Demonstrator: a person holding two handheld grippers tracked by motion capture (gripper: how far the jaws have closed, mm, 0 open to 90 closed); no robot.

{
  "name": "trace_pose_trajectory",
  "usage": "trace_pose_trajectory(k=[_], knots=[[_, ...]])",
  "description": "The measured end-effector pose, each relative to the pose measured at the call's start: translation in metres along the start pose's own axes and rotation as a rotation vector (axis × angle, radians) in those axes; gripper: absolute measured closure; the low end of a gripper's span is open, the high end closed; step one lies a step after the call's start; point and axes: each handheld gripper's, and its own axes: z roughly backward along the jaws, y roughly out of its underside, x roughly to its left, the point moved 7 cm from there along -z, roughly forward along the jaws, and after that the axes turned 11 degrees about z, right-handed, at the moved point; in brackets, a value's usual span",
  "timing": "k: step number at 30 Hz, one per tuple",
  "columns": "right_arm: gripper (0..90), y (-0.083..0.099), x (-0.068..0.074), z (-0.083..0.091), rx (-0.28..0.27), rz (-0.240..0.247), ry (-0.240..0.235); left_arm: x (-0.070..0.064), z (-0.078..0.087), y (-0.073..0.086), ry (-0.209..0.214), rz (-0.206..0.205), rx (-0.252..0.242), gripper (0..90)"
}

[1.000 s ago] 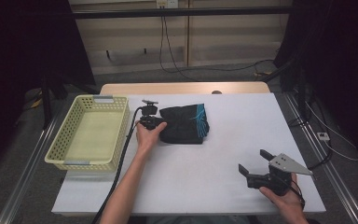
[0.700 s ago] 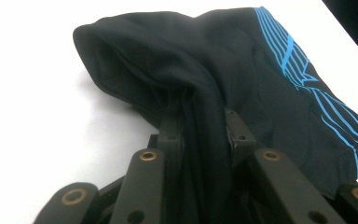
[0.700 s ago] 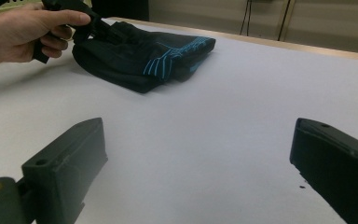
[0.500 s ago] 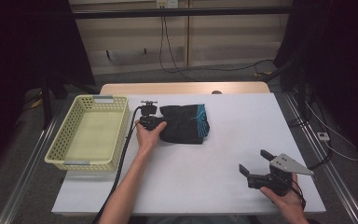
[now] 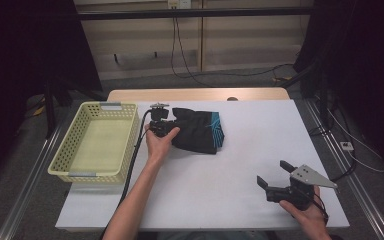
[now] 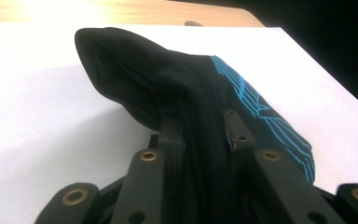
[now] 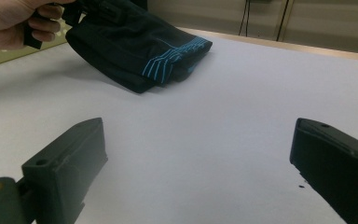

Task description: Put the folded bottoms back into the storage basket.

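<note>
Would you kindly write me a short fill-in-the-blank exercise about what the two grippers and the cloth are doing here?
1. The left gripper is shut on the black ____ with blue stripes.
2. The right gripper has its jaws ____, holding nothing.
3. The yellow basket lies to the ____ of the cloth in the high view.

Missing words: cloth; open; left

Soft matt black cloth garment (image 5: 200, 130) with blue stripes; perforated yellow plastic basket (image 5: 70, 150); smooth white table (image 5: 260, 145).

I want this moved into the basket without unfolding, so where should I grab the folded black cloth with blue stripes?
Grip the folded black cloth with blue stripes at its plain edge facing the yellow plastic basket, coming from that side, where the left hand-held gripper pinches it; the layers bunch thick there.
</note>
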Motion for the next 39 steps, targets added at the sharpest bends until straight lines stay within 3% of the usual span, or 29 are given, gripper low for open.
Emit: trace_pose_trajectory(k=[7,13,24,35,39], knots=[[3.4,0.000,0.000,-0.001,0.000,-0.005,0.002,-0.002,0.012,-0.007,-0.001,-0.026,-0.021,74.1],[3.4,0.000,0.000,-0.001,0.002,-0.006,0.003,-0.009,0.019,-0.011,-0.019,-0.081,-0.028,74.2],[3.4,0.001,0.000,-0.001,0.006,-0.004,0.004,-0.024,0.040,-0.018,-0.012,-0.165,-0.061,74.4],[3.4,0.001,-0.001,-0.002,0.009,-0.003,0.004,-0.030,0.062,-0.022,-0.020,-0.208,-0.087,74.4],[3.4,0.001,-0.001,-0.002,0.011,-0.008,0.000,-0.034,0.067,-0.021,-0.025,-0.245,-0.082,74.4]])
